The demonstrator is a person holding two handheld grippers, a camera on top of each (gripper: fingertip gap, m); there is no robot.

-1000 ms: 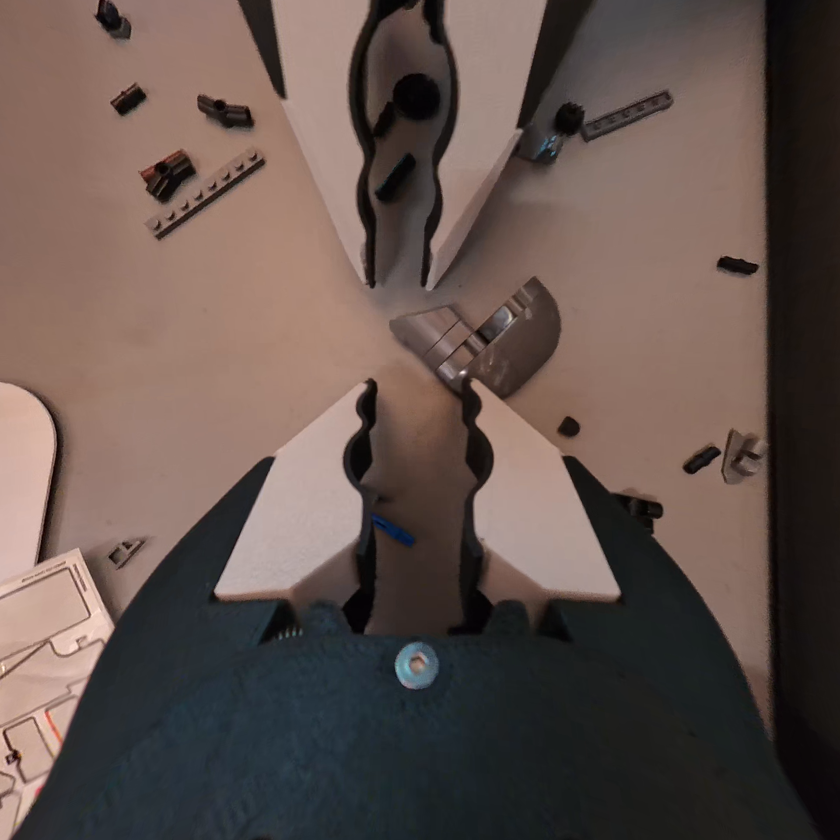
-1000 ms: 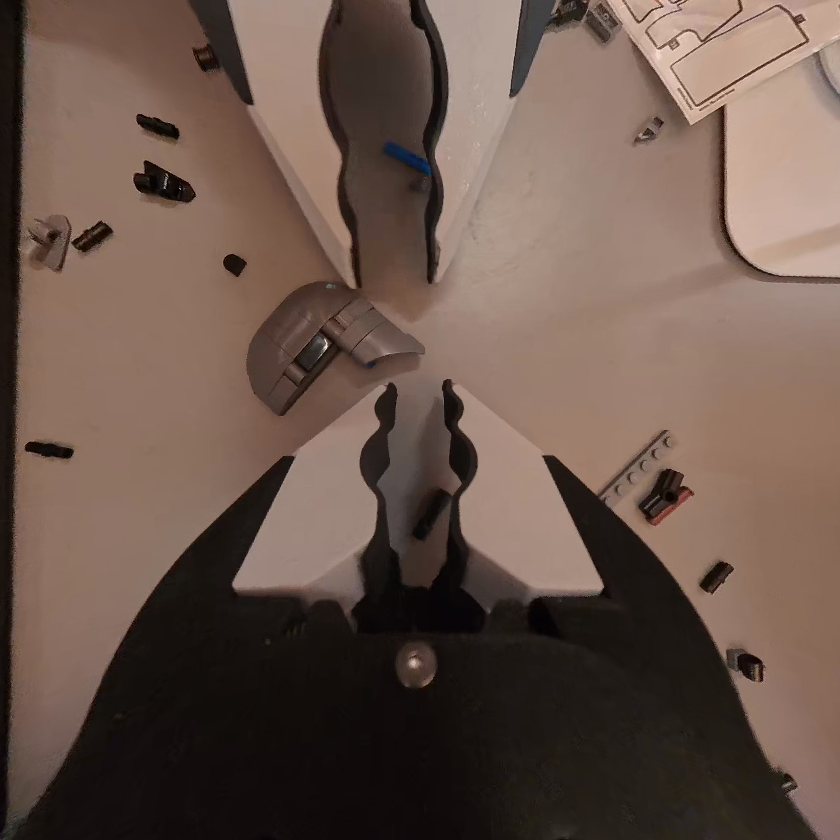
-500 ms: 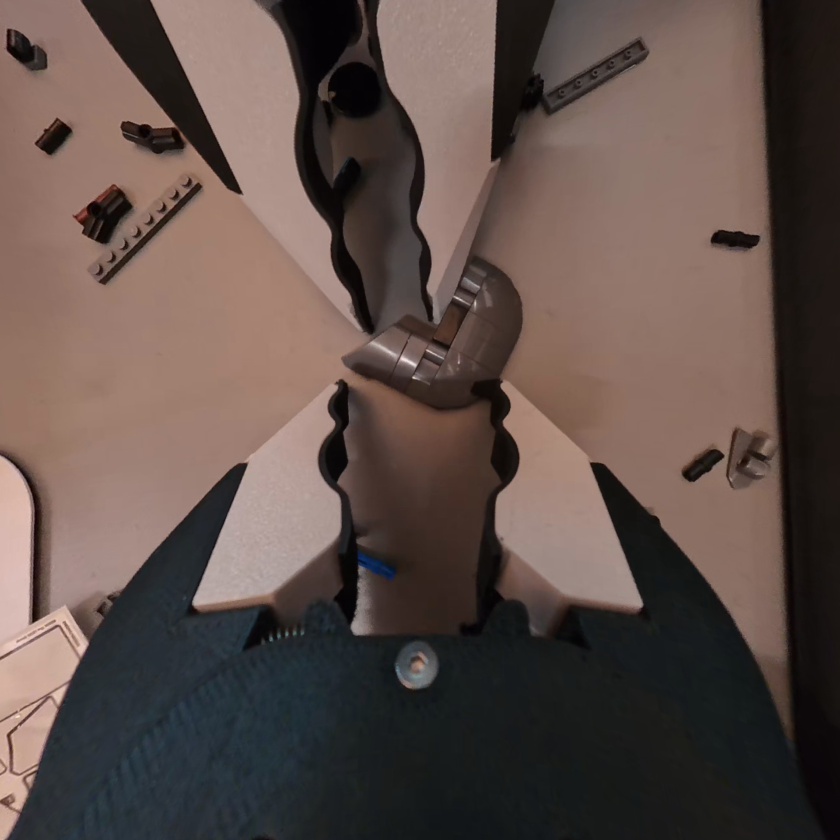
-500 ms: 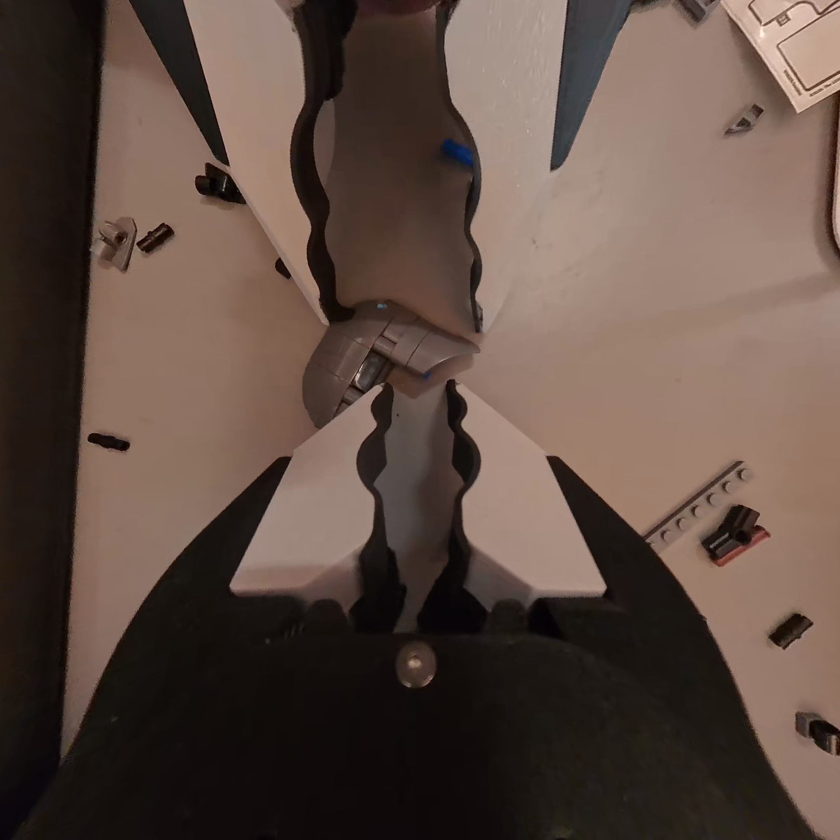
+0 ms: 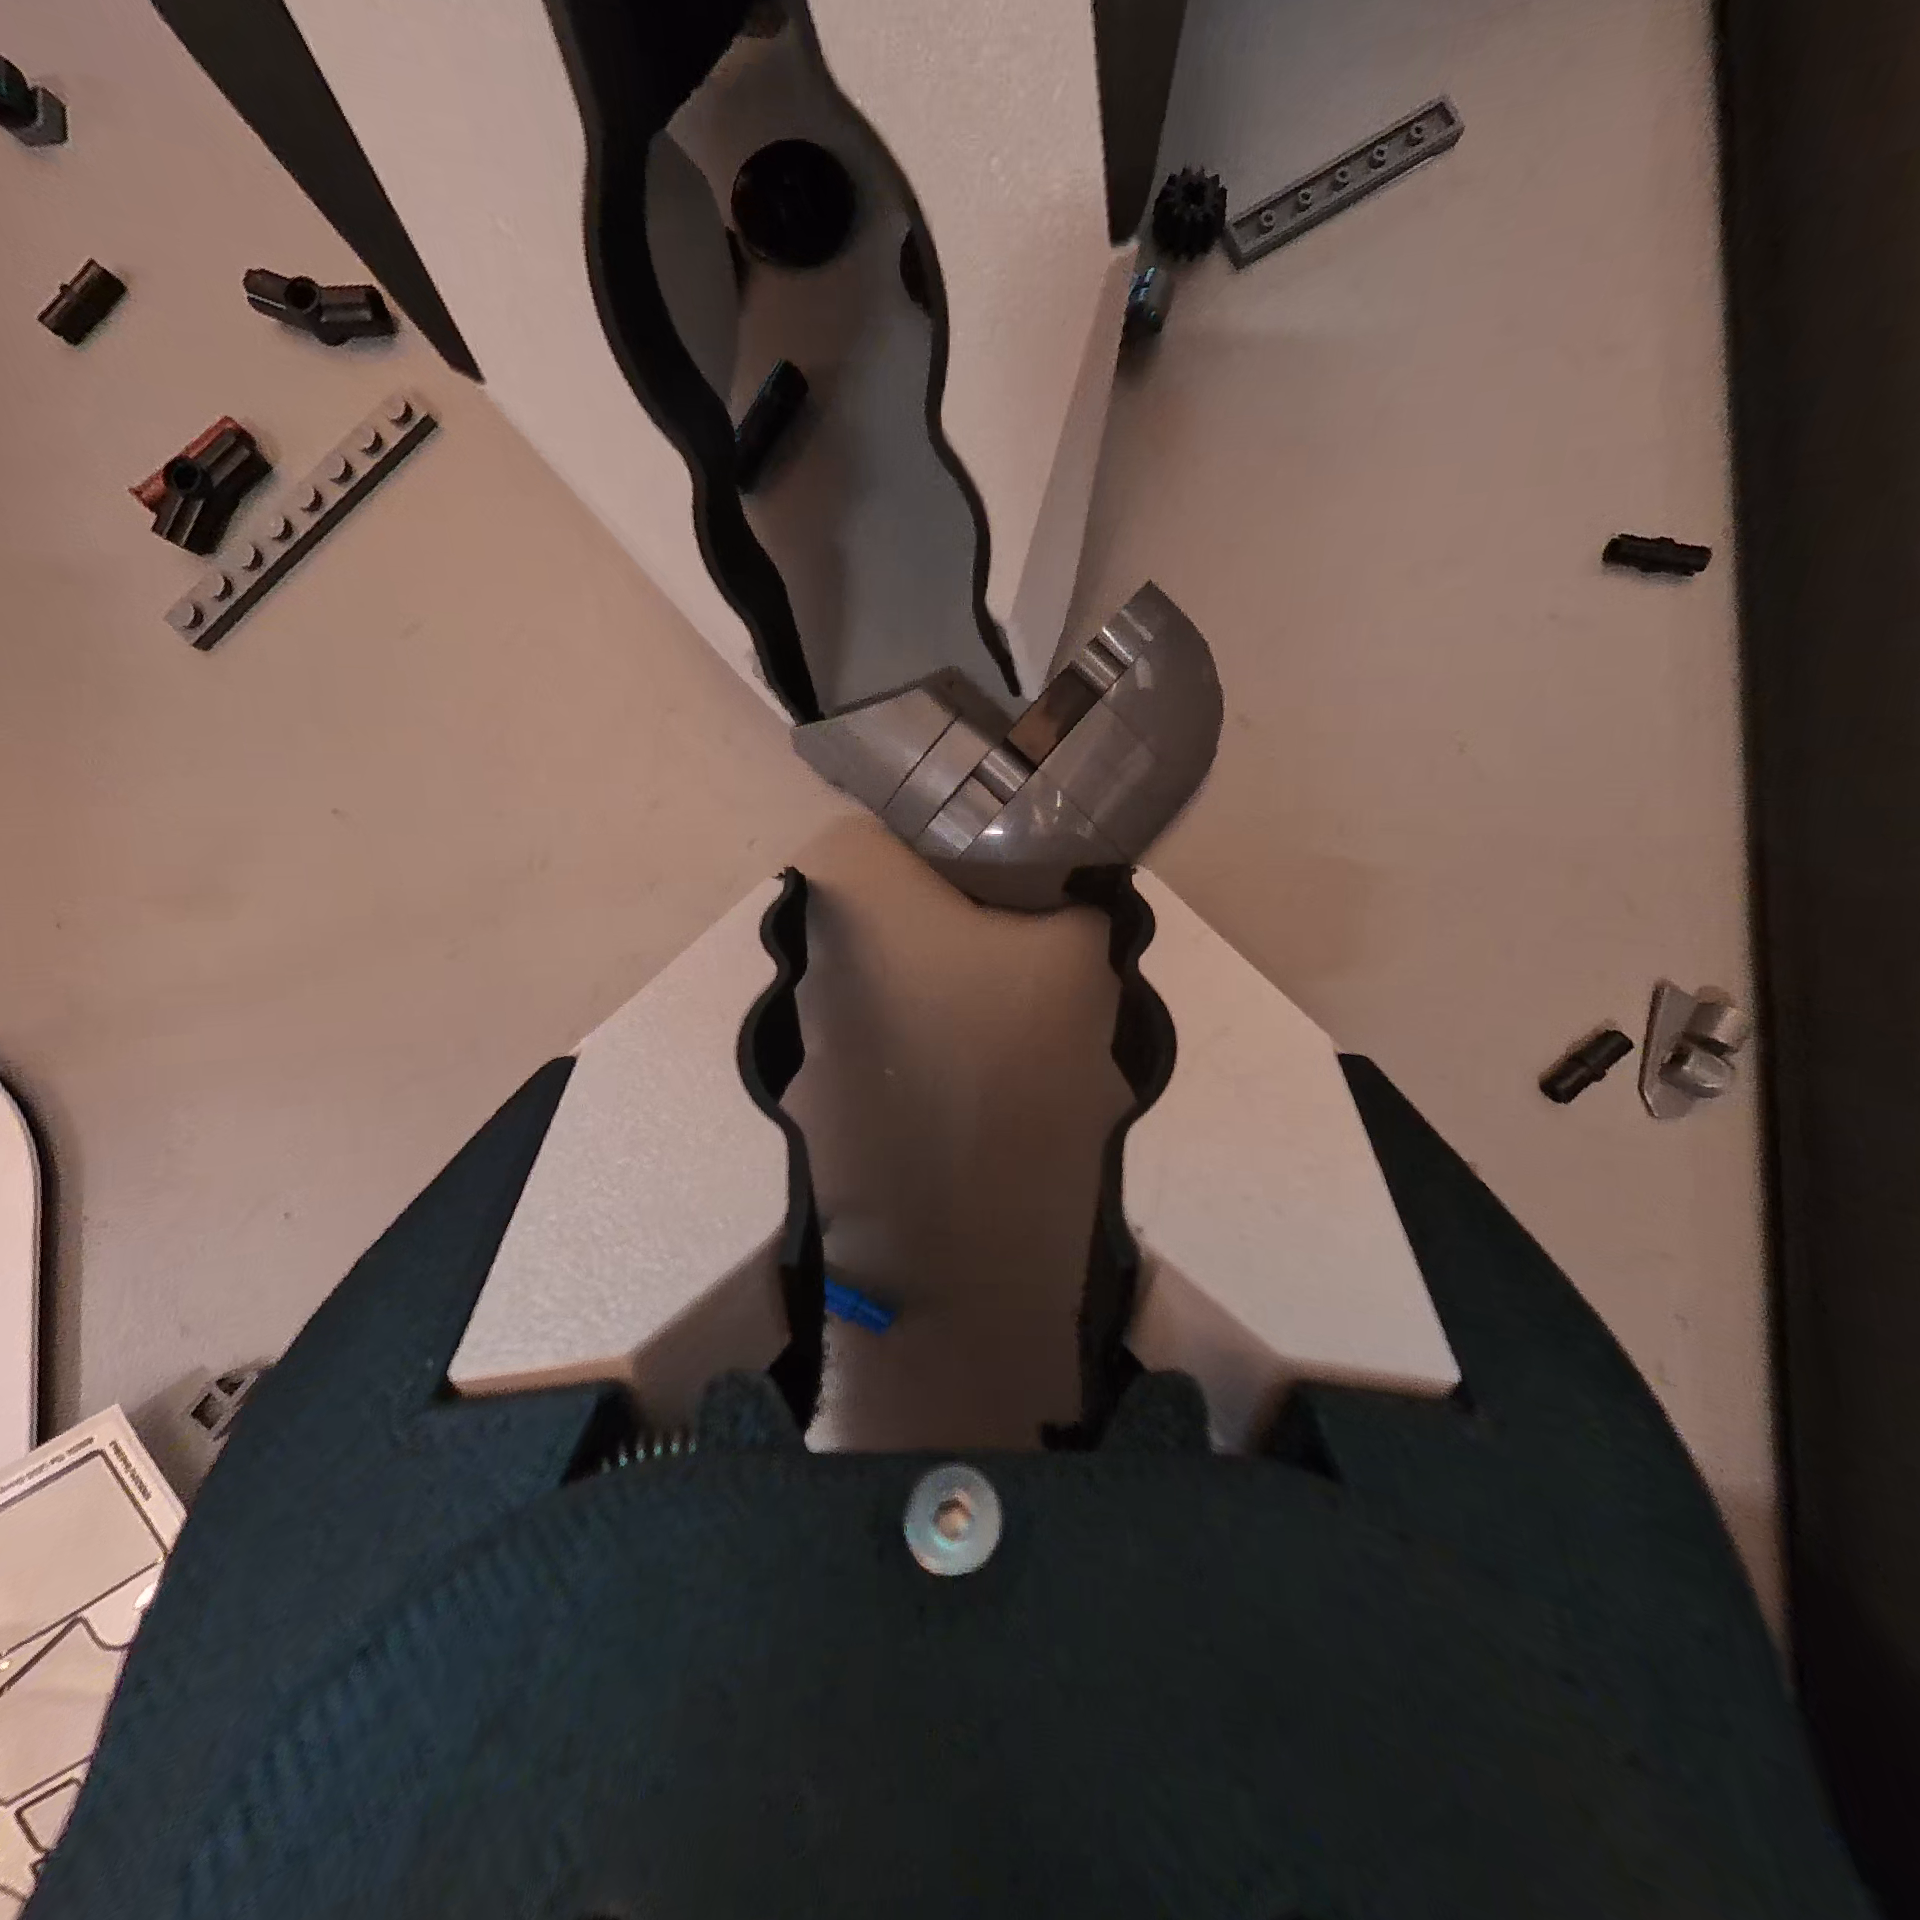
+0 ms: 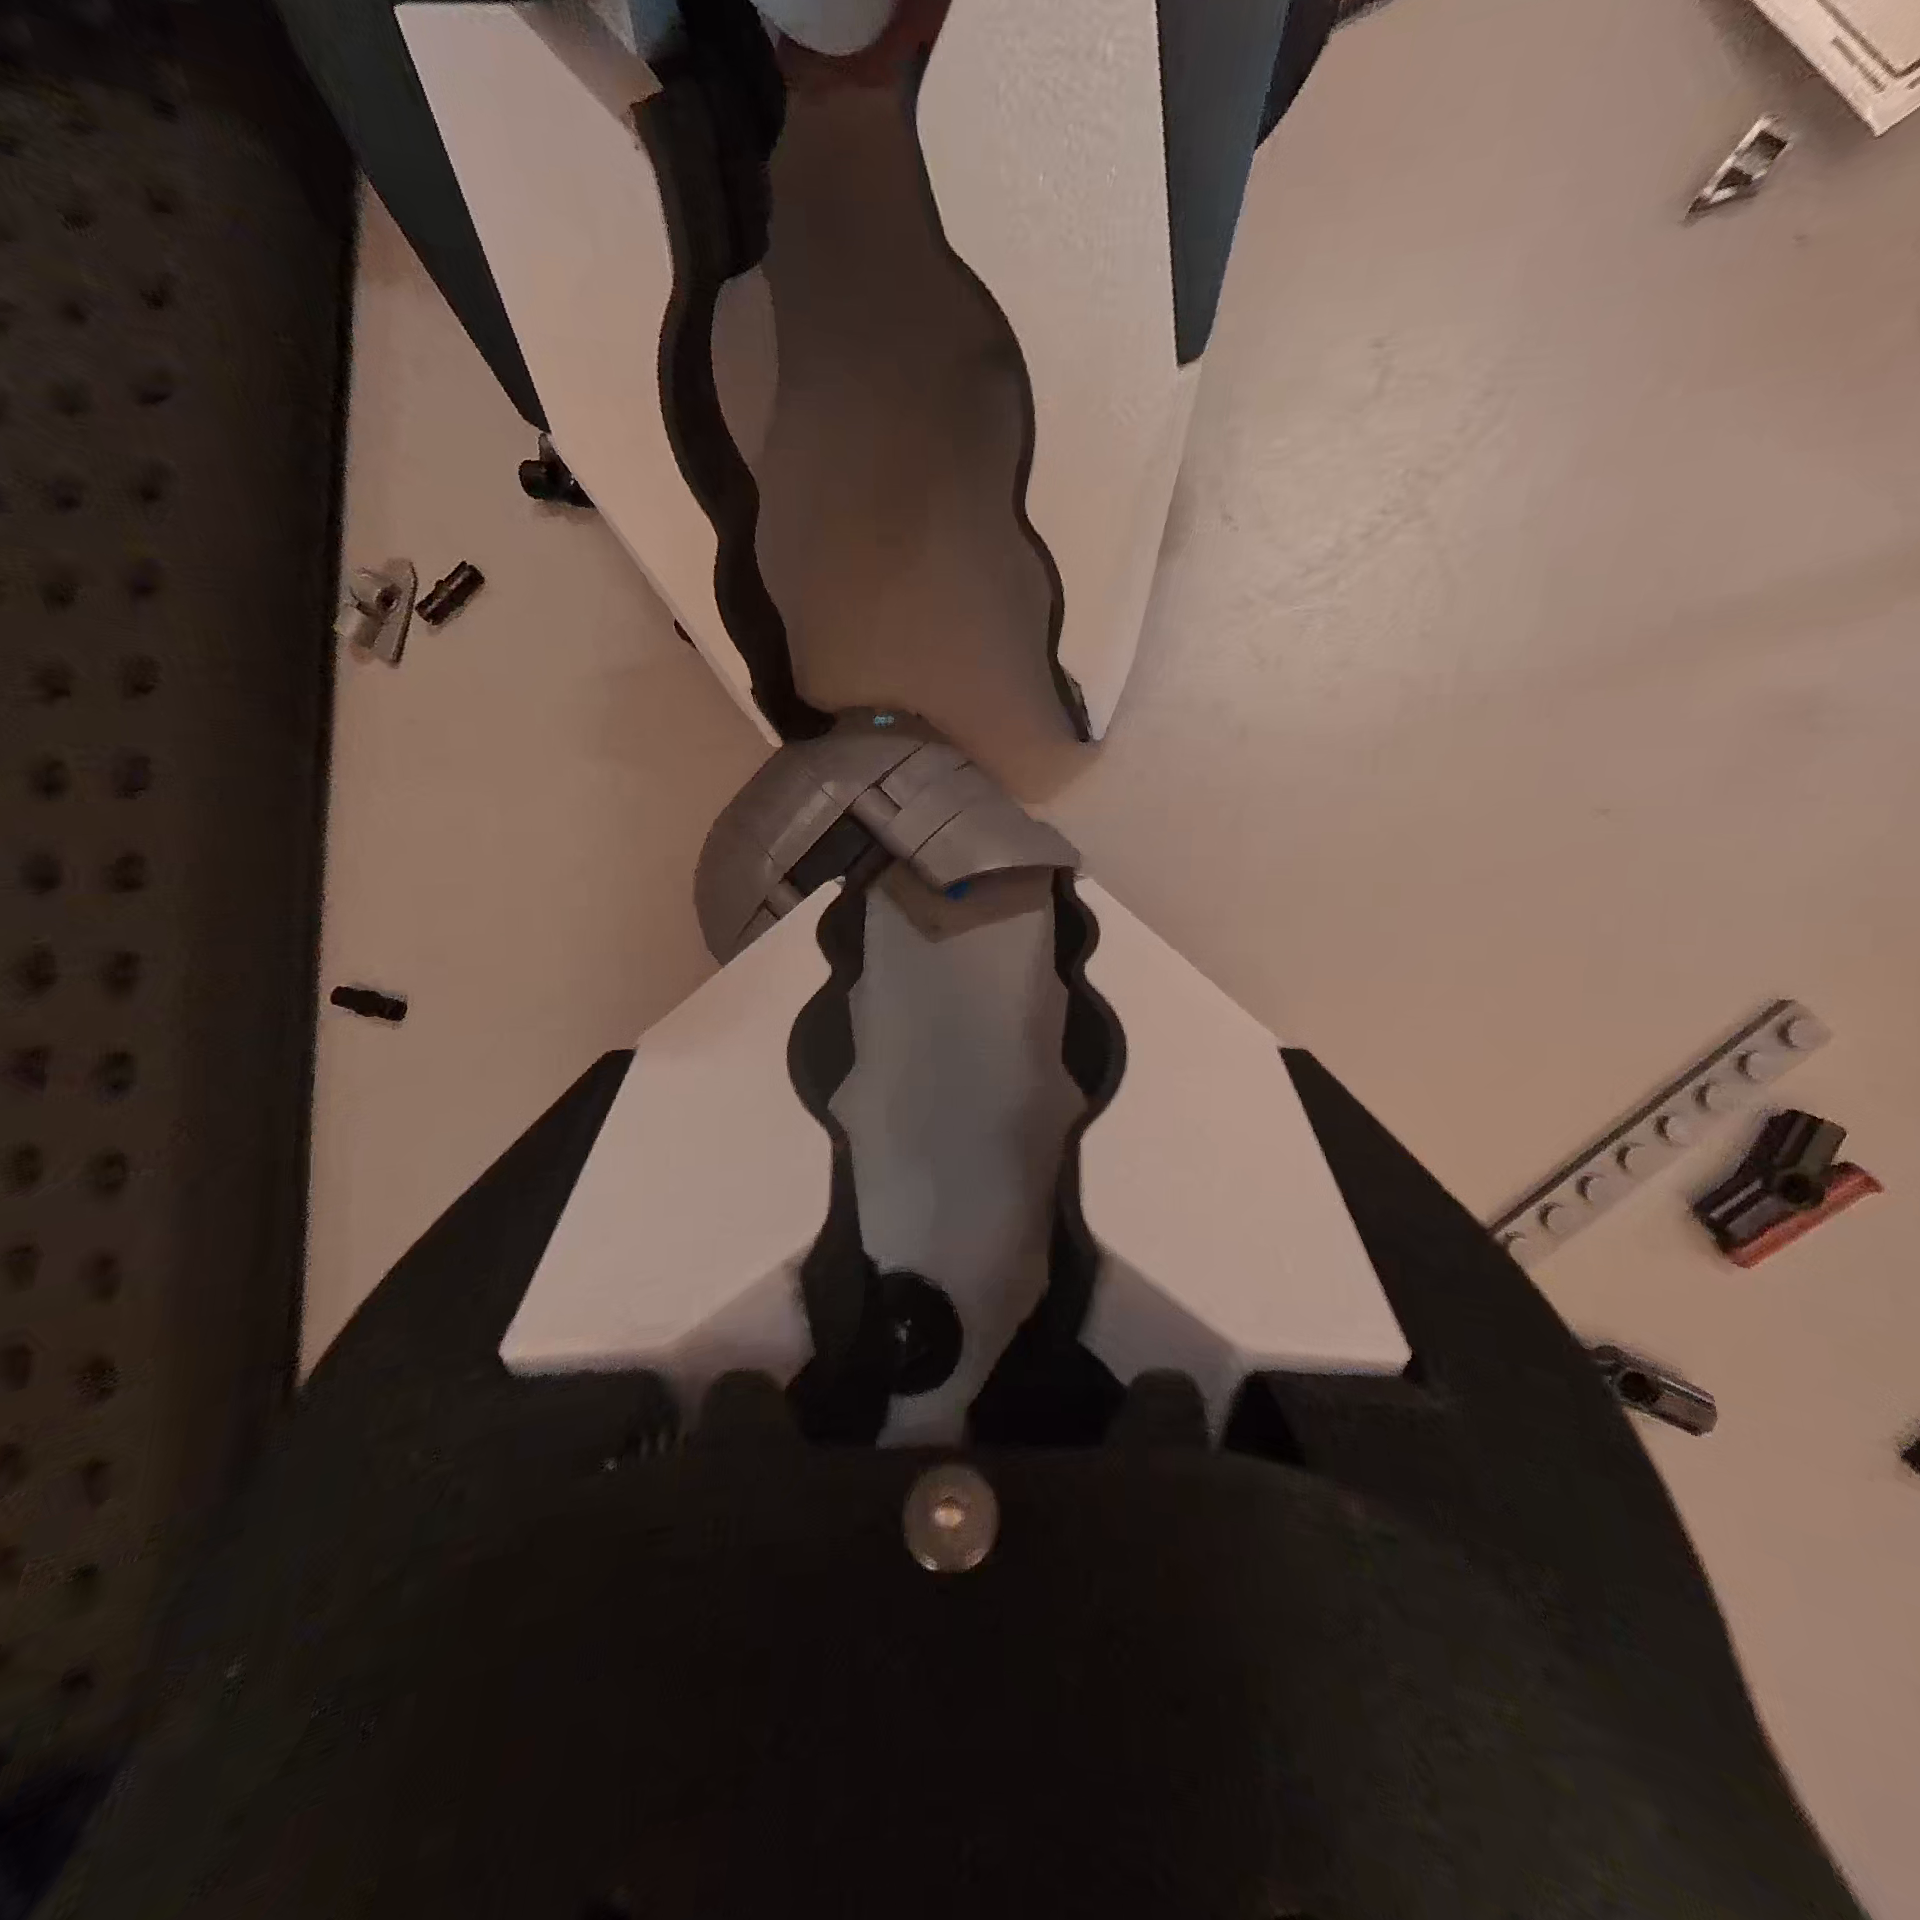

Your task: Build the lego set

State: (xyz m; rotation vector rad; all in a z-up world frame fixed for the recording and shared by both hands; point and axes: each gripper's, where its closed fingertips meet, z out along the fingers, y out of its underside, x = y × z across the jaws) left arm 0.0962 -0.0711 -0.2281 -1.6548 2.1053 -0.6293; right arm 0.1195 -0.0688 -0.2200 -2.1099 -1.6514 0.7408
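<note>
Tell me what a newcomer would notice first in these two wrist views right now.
The grey curved lego assembly sits dead centre, pinched between the tips of the left gripper and the right gripper, which meet nose to nose over it with jaws spread. Around them, small loose parts dot the pale table, notably a long grey studded plate beside a black and red piece at upper left.

Both wrist cameras sit behind their own claw and look steeply down along its fingers onto the pale desk [image 5: 416, 831], close above it. Left claw [image 5: 951, 883] fills the lower half of its view; right claw [image 6: 951, 894] does likewise. The views face each other head-on: each shows the opposite claw entering from the top. Shared ground: the grey lego assembly [image 5: 1029, 758] [image 6: 883, 831] between the tips, and the studded grey plate [image 5: 301, 520] [image 6: 1652, 1122].
</note>
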